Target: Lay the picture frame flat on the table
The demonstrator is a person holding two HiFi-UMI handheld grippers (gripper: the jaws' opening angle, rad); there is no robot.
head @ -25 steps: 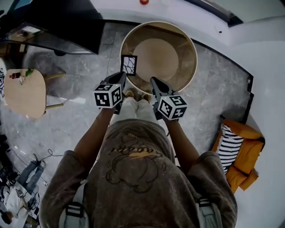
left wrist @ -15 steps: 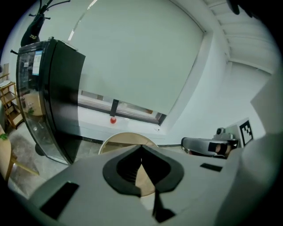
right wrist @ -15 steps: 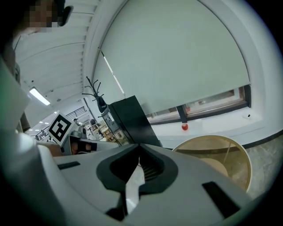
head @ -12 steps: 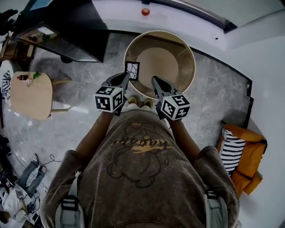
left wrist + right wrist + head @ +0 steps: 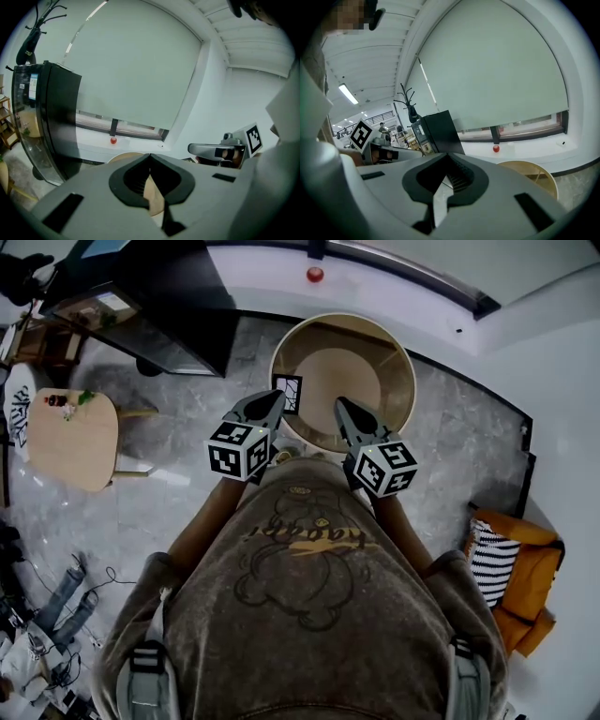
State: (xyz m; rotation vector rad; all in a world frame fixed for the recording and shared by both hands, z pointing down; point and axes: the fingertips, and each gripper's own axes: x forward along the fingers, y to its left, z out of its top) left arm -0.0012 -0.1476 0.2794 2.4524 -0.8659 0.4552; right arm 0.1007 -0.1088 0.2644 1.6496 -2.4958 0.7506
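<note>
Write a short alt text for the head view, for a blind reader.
A person, seen from above, holds the shut left gripper and shut right gripper over the near edge of a round wooden table. A small picture frame stands upright on the table beside the left gripper's tip.

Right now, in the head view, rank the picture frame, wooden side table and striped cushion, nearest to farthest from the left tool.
1. Picture frame, just beside the left tool, ahead of it.
2. Wooden side table, off to the left.
3. Striped cushion, far right, on the orange seat.
</note>
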